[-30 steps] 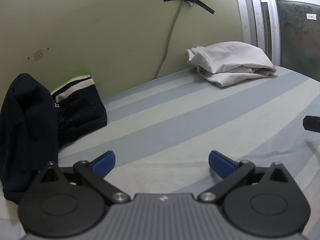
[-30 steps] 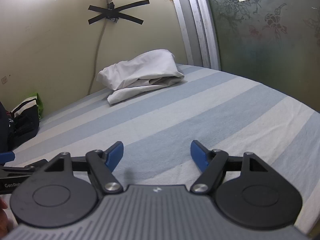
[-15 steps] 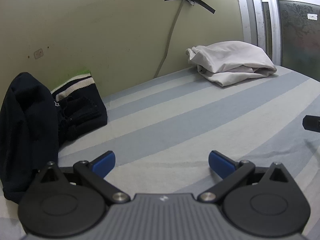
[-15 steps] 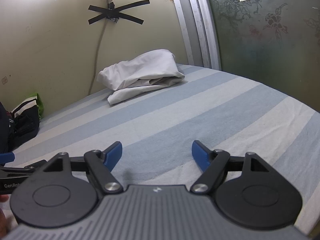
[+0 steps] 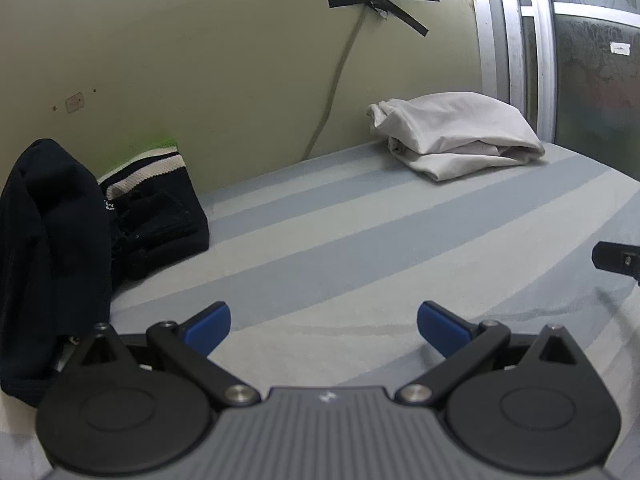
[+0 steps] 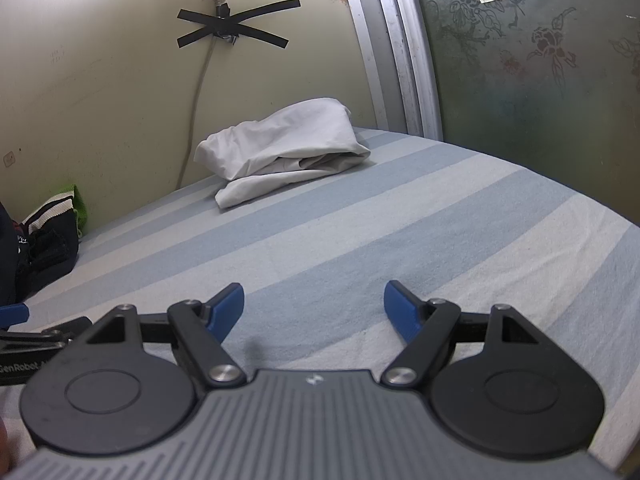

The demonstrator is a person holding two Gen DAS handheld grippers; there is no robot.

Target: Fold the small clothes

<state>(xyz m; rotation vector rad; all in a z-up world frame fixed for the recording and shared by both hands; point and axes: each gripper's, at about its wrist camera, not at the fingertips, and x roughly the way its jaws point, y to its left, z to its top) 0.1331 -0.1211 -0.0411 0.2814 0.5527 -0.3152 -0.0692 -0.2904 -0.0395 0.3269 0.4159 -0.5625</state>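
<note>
The left gripper stood with its blue-tipped fingers spread wide apart, holding nothing, low over the blue-and-white striped bedsheet. Whether the fingertips touched the sheet could not be told. The right gripper was likewise wide apart and empty, just above the same sheet; part of the left gripper showed at the near left edge of the right wrist view.

To the near left of the left gripper lay a dark navy knitted garment, heaped upright, with its lower edge close beside the gripper body. Just beyond it, against the wall, sat a dark folded garment with a white striped band, a strip of green fabric showing behind it. Both were also visible at the far left edge of the right wrist view.

At the far right of the bed, near the wall and the sliding frosted glass door, rested a loosely folded white cloth bundle, well apart from both grippers. A grey cable, held by crossed black tape, ran down the yellow wall.

Compared with one second earlier, both grippers held almost the same position and opening; the clothes had not moved.
</note>
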